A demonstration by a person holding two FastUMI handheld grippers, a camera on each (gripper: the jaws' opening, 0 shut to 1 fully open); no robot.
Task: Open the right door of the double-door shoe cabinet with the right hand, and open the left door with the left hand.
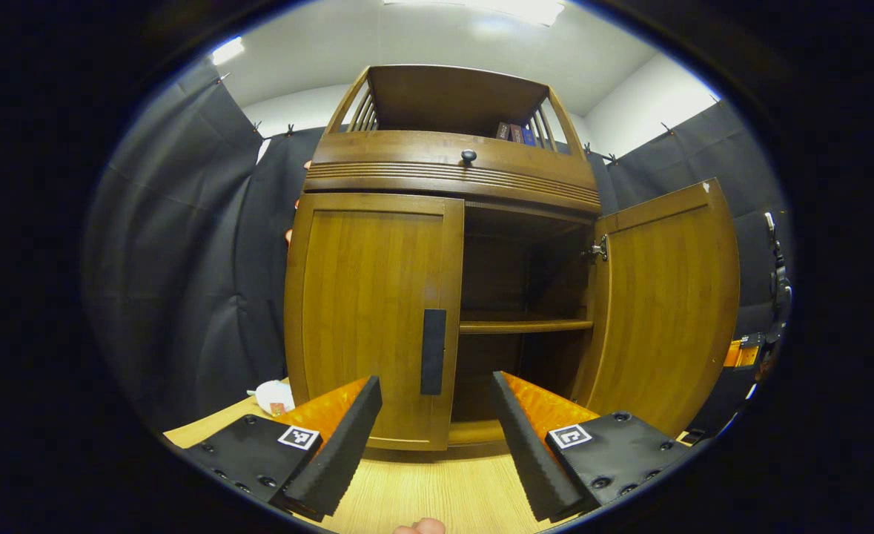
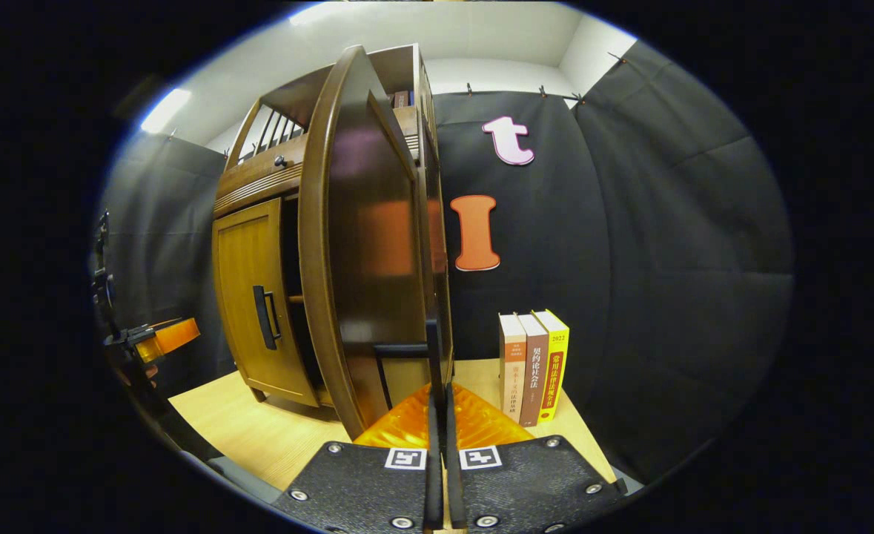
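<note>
The brown wooden shoe cabinet (image 1: 444, 174) stands on a light wood table. Its left door (image 1: 366, 319) is closed, with a dark vertical handle (image 1: 433, 351) at its inner edge. My left gripper (image 1: 435, 382) is open just in front of that handle, one finger to each side, not touching it. The right door (image 1: 666, 304) is swung wide open, showing an inner shelf (image 1: 522, 325). In the right gripper view this right door (image 2: 362, 245) is seen nearly edge-on, and my right gripper (image 2: 439, 389) is shut on its handle (image 2: 431, 345). The left gripper (image 2: 159, 337) shows at the far left.
Three upright books (image 2: 533, 367) stand on the table (image 2: 259, 437) right of the cabinet, close to the open door. A small white object (image 1: 273, 397) lies left of the cabinet. The drawer has a knob (image 1: 468, 156). Black cloth walls the booth.
</note>
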